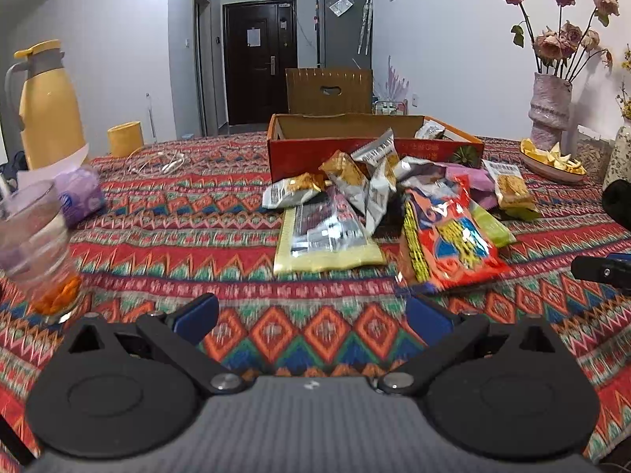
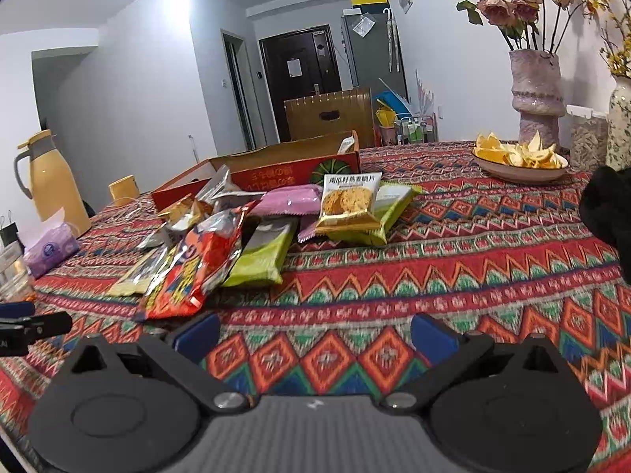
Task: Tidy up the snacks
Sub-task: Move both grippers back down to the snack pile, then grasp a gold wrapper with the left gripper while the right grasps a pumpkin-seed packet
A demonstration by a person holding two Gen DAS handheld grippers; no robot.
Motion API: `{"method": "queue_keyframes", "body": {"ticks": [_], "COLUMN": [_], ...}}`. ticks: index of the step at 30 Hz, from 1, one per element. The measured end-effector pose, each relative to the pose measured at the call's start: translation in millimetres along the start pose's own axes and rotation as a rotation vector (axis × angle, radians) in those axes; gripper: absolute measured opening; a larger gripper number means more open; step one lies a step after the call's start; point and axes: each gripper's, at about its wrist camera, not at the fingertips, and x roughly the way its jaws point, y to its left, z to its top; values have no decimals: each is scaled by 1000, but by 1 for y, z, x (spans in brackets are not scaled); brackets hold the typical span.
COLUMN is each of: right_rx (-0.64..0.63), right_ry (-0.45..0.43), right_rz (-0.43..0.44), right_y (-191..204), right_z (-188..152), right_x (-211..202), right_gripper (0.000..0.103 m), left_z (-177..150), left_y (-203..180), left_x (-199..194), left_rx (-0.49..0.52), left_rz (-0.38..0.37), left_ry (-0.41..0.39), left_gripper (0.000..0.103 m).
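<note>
Patterned red cloth covers the table [image 1: 157, 244], shown from both wrist cameras. At far left stand a yellow thermos [image 1: 47, 106], a glass [image 1: 37, 248] and a purple tissue pack [image 1: 81, 195]. Centre: the left gripper [image 1: 311, 315] hovers over bare cloth, jaws spread wide and empty, facing a loose heap of snack packets. Nearest it lie a pale yellow packet [image 1: 323, 236] and a large red packet [image 1: 449, 240]; small silver-and-gold sachets [image 1: 355, 177] are piled behind, just in front of the red cardboard box [image 1: 355, 149]. One sachet [image 1: 430, 131] appears to sit inside the box at its right end; the rest of the interior cannot be seen. Right of centre, the right gripper [image 2: 315, 339] is likewise spread wide and empty, with a gold cracker packet [image 2: 349, 201] resting on a green packet [image 2: 390, 205] ahead. A bowl of peel [image 2: 520, 161] and a vase [image 2: 536, 90] close the right edge. Judged progress: barely begun; nearly every packet remains outside the box.
</note>
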Motion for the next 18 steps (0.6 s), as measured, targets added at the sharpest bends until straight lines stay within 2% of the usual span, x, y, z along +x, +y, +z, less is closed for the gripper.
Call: {"method": "queue_keyframes", "body": {"ticks": [9, 15, 18], "right_rx": [-58, -79, -78], "right_ry": [-10, -5, 2], "right_rz": [-31, -54, -63], "right_y": [1, -4, -8], "right_z": [35, 62, 75], "right_x": [40, 74, 93], "right_gripper": [103, 92, 89], "left_z": [34, 58, 72], "left_y": [9, 14, 20], "left_x": [40, 72, 91], "left_rx": [6, 21, 6], "left_rz": [24, 65, 55], "left_ry": [-20, -21, -17], "left_gripper": [103, 103, 103]}}
